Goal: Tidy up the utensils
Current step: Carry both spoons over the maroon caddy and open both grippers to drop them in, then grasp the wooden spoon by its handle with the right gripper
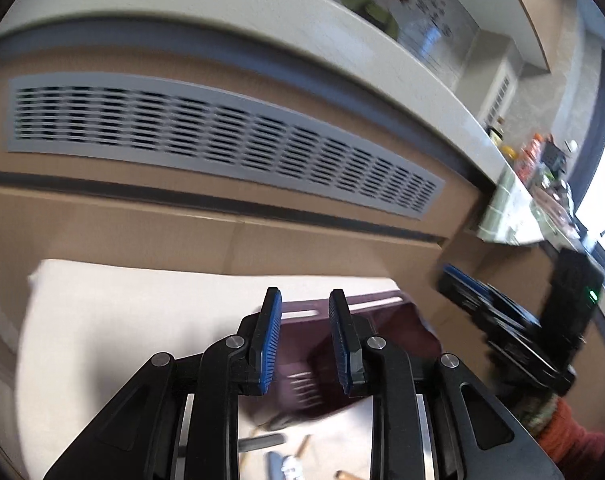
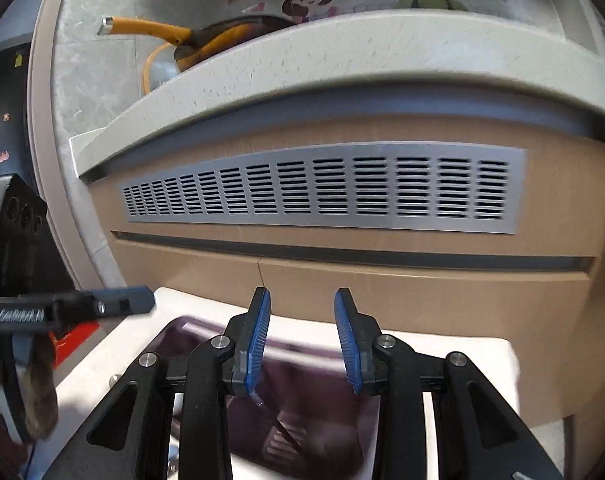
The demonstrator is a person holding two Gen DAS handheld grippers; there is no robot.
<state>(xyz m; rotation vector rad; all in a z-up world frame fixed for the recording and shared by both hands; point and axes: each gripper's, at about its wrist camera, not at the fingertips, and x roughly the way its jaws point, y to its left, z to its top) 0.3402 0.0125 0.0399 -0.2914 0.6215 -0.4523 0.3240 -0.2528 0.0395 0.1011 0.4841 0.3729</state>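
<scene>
A dark purple utensil basket [image 1: 386, 344] with slotted walls sits on a white table [image 1: 122, 320]. My left gripper [image 1: 304, 300] is open and empty, held above the basket's left part. Loose utensils [image 1: 280, 462] lie on the table below it, blurred. In the right wrist view the basket [image 2: 302, 412] lies under my right gripper [image 2: 302, 300], which is open and empty. The left gripper shows at the left edge of that view [image 2: 122, 300], and the right gripper at the right in the left wrist view [image 1: 474, 292].
A tan cabinet front with a grey vent grille [image 2: 322, 188] stands right behind the table, under a pale stone counter edge [image 2: 342, 52]. A pan with a yellow handle [image 2: 206, 36] sits on that counter. Bottles and clutter [image 1: 538, 160] stand far right.
</scene>
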